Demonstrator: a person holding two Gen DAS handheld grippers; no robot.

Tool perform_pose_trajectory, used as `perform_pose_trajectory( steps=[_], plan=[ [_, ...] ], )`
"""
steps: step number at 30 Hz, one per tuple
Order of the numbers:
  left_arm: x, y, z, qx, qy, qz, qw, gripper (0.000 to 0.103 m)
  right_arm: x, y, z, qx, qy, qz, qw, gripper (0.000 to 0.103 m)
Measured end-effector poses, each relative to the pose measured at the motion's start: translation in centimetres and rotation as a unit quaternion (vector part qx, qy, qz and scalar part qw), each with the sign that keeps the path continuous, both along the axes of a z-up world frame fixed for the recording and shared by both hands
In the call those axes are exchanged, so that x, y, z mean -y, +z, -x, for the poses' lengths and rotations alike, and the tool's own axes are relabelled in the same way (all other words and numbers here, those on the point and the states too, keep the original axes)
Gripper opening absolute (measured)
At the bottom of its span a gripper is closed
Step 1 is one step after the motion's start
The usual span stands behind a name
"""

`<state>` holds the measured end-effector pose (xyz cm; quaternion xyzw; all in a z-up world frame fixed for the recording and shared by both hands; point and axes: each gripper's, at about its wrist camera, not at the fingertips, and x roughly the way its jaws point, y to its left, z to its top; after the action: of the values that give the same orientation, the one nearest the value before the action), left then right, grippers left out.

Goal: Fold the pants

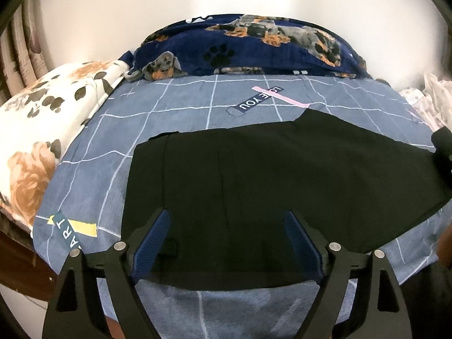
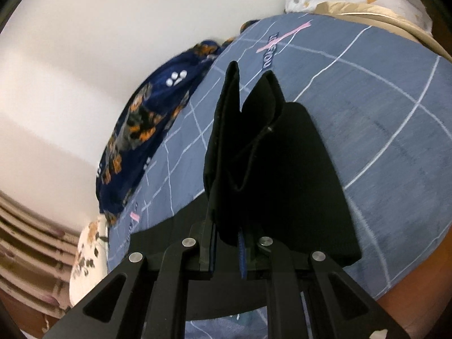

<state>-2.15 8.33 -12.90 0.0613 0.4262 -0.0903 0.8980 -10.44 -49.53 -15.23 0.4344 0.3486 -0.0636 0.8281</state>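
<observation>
Jaws of your right gripper (image 2: 228, 243) clamp the pants (image 1: 268, 175) lying on the bed (image 1: 175, 113); your left gripper (image 1: 226, 243) gapes above them. Lose that bunched cloth and the fold collapses crooked.

Pants (image 1: 282, 175): showing plain black; bed sheet (image 1: 183, 118): showing grey-blue with a white grid, pink and yellow bars; blanket (image 1: 254, 48): wearing navy with paw prints and tan-grey dogs; pillow (image 1: 42, 130): showing white with orange-brown flowers; left tongs (image 1: 228, 237): showing black with blue pads.
</observation>
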Motion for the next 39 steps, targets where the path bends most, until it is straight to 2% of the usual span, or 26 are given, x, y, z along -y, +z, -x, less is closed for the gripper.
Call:
perform_pose_trajectory(
  steps=[6,14,24,39],
  plan=[
    [-0.1,0.0,-0.1,-0.001,0.0,0.002,1.0,0.085,-2.3,-0.3,-1.5,-0.023,0.035,0.013,0.999,0.013],
    [0.0,-0.3,-0.2,-0.01,-0.001,-0.002,0.9999,0.085,-5.2,-0.1,-2.6,-0.029,0.081,0.027,0.996,0.013],
    [0.2,-0.4,-0.2,-0.016,-0.001,-0.002,0.9999,0.085,-10.4,-0.4,-4.4,-0.04,0.15,0.045,0.987,0.013],
    [0.0,-0.5,-0.3,-0.019,0.0,0.001,0.9998,0.085,-14.7,-0.8,-5.4,-0.05,0.206,0.061,0.975,0.013]
  ],
)
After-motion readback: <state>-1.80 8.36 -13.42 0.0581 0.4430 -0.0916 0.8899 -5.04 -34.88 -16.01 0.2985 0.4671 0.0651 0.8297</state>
